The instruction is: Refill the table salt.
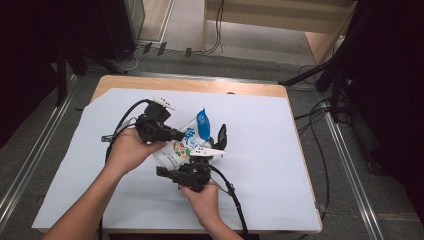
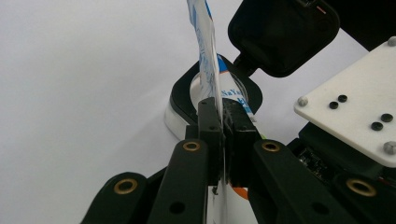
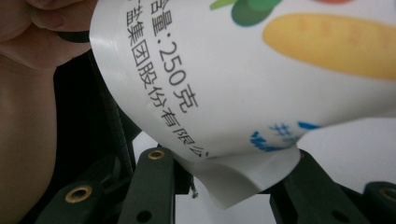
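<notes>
A white printed bag [image 1: 182, 145] with a blue top corner is held up over the white-covered table [image 1: 280, 150]. My left gripper [image 1: 176, 135] comes in from the left and is shut on the bag's edge [image 2: 210, 70]; the jaws [image 2: 223, 130] pinch the thin film edge-on. My right gripper [image 1: 172, 167] sits just below the bag, jaws spread, with the bag's lower corner [image 3: 243, 177] hanging between them and hiding the tips. Beyond the left jaws stands a small white box with a black rim [image 2: 184, 100], its black lid [image 2: 280, 37] flipped up.
The box's black lid [image 1: 220, 134] rises right of the bag. A white plate [image 2: 359, 112] on the right gripper sits close to the left gripper's jaws. Cables trail from both grippers toward the table's front edge. Wooden table edge [image 1: 190, 84] shows at the back.
</notes>
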Action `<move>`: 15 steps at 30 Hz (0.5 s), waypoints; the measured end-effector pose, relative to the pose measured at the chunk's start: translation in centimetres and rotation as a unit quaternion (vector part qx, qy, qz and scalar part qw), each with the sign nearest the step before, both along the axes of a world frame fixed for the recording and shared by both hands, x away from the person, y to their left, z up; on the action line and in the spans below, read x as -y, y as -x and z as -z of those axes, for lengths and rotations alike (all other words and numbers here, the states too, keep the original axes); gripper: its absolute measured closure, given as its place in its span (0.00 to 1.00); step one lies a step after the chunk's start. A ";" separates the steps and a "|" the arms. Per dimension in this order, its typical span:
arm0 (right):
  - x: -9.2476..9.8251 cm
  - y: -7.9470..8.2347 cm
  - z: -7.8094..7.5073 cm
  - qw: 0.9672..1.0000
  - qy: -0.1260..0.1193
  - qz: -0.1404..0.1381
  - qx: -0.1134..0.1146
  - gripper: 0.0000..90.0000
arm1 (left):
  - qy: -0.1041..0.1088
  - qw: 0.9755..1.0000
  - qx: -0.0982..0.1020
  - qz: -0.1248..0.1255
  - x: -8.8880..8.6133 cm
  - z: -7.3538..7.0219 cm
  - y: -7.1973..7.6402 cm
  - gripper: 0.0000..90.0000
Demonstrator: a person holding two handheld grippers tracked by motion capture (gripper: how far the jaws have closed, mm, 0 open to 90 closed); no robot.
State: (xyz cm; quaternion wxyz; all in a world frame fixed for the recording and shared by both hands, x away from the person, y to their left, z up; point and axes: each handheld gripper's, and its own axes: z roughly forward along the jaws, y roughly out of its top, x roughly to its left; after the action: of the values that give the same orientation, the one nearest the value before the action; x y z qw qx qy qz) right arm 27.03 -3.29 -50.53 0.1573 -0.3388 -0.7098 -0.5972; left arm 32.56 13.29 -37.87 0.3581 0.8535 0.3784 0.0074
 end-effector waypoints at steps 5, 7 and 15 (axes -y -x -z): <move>0.1 0.2 0.4 1.000 0.007 0.005 0.000 0.78 | 0.004 1.000 0.001 0.012 -0.2 0.2 0.1 0.98; 0.1 0.3 0.5 1.000 0.010 0.005 -0.001 0.78 | 0.009 1.000 -0.001 0.016 -0.3 0.3 0.2 0.98; 0.3 0.5 0.9 1.000 0.018 0.009 -0.001 0.77 | 0.016 0.999 -0.001 0.029 -0.8 0.9 0.4 0.98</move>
State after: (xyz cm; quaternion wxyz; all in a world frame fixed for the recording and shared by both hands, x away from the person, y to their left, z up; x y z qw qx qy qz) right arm 26.53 -3.59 -51.43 0.1466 -0.3483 -0.7174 -0.5853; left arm 32.18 14.05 -38.77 0.3711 0.8583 0.3542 -0.0102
